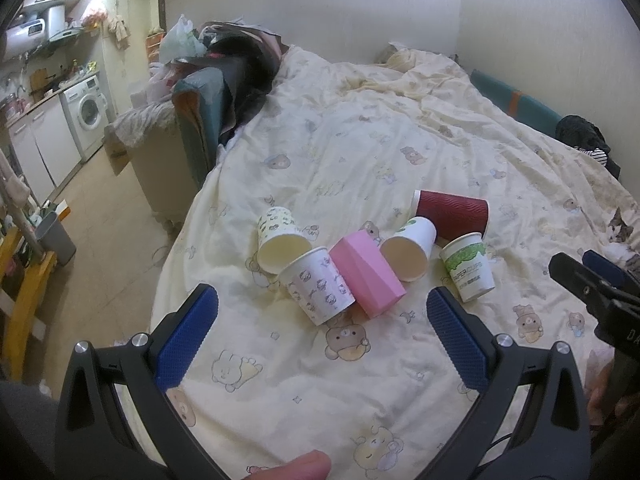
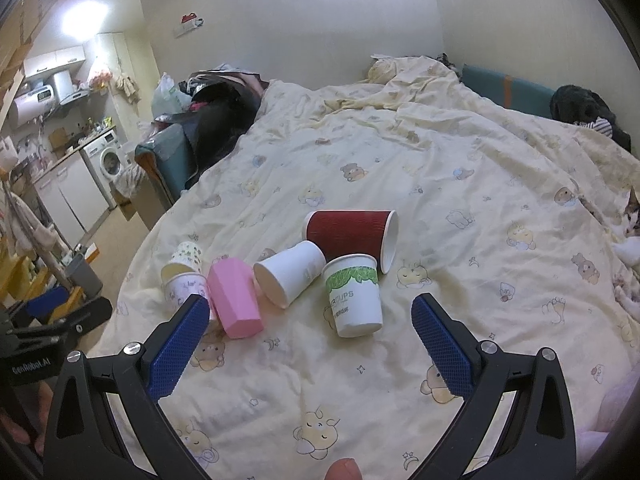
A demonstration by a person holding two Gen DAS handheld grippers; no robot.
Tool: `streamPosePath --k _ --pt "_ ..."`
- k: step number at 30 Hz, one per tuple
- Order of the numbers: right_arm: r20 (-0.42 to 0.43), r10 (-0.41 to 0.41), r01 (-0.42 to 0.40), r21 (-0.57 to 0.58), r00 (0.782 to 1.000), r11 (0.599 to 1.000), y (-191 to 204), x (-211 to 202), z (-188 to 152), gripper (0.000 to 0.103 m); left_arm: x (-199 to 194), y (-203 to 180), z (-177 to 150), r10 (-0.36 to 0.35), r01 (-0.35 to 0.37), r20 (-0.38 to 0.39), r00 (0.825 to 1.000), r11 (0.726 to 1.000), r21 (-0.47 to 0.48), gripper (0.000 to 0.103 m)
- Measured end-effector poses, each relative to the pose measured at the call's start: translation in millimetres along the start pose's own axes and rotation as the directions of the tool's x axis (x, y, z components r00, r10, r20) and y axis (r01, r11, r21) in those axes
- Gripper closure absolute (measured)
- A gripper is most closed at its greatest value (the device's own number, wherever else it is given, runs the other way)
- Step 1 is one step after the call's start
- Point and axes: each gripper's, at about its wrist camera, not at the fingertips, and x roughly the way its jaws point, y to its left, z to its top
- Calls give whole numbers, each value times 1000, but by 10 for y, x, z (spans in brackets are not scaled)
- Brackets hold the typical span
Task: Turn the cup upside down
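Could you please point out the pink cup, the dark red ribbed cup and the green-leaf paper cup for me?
pink cup point(image 1: 366, 276): left wrist view, on its faceted side wall.
dark red ribbed cup point(image 2: 346, 232): right wrist view, on its ribbed side.
green-leaf paper cup point(image 2: 354, 300): right wrist view, on its printed white wall.

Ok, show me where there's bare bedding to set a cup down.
Free: the quilt between the right gripper and the green-print cup, and right of the red cup. Crowded: the pink cup and white cup touch.
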Motion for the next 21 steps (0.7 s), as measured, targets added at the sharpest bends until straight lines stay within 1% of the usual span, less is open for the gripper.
streamPosePath --k 3,7,14,18,21 --pt "6 -6 6 -6 1000 1000 -8 -14 15 0 21 -24 75 0 0 -4 1000 1000 3 0" --pt "8 -8 8 -6 1000 1000 -47 -61 136 0 42 -47 177 -3 3 -15 1000 1000 2 0" --pt "-17 -3 3 1 1000 1000 -95 -29 296 0 152 -198 374 -8 9 -11 1000 999 30 0" --pt "-34 -31 31 4 999 1000 -152 40 426 0 275 -280 540 -6 6 -7 1000 999 47 0" --pt "-63 -55 55 1 997 998 -227 162 514 0 415 -339 690 -16 17 -25 1000 999 43 0"
